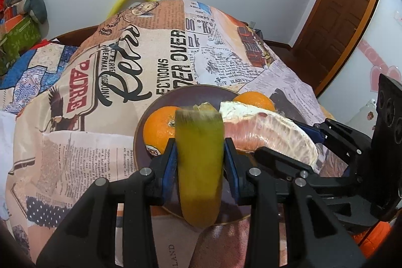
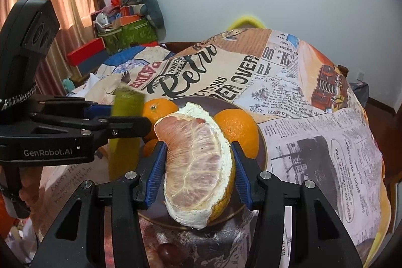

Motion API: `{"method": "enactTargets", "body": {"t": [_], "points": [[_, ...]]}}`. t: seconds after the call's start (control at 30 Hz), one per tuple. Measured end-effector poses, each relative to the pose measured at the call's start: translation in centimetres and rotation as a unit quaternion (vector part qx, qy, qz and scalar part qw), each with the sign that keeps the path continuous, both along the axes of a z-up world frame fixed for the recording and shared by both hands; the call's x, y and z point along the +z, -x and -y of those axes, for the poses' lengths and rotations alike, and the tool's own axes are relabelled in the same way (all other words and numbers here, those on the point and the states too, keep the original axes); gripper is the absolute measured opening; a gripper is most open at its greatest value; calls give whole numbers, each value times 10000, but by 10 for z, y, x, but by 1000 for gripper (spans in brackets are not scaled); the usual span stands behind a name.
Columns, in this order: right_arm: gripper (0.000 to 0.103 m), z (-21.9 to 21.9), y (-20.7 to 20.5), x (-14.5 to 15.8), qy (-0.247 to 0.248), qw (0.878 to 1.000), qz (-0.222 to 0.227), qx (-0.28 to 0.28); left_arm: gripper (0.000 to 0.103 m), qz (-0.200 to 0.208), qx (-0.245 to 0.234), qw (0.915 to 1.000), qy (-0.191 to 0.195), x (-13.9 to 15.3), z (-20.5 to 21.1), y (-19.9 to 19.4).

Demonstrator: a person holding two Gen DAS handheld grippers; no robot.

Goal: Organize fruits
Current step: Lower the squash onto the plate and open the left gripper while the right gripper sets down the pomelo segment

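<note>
Blue-padded left claw clamps rind wedge.

**Both claws closed and loaded**

Left claw points steeply down, blue pads clamped on a green peel. Right claw, just beside it, angled down, grips a pomelo wedge.

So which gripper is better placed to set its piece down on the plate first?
Probably right. The right gripper holds its pomelo wedge over the bare near part of the plate, while the left gripper's green pomelo peel hangs at the oranges.
</note>
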State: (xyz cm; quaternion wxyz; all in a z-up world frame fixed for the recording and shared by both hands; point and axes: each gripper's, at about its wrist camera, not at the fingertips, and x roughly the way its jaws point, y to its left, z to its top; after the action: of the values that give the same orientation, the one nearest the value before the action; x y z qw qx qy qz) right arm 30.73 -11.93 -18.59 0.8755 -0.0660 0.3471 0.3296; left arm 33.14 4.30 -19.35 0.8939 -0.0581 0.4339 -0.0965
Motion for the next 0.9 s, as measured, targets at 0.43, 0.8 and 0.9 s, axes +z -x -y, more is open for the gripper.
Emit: {"method": "enactTargets", "body": {"t": [0.43,0.8,0.9], "points": [[47,4,-1,4,31,9999,-94,-32,39,-19,124,9999,-66,4,-6,15],[47,30,34,30,-65,9998,-5,-213,39,271,143,9995,-95,36,2,60],[47,40,45,37,-85,9996,30,-279,39,366,116,9992,-60,46,7,75]]}}
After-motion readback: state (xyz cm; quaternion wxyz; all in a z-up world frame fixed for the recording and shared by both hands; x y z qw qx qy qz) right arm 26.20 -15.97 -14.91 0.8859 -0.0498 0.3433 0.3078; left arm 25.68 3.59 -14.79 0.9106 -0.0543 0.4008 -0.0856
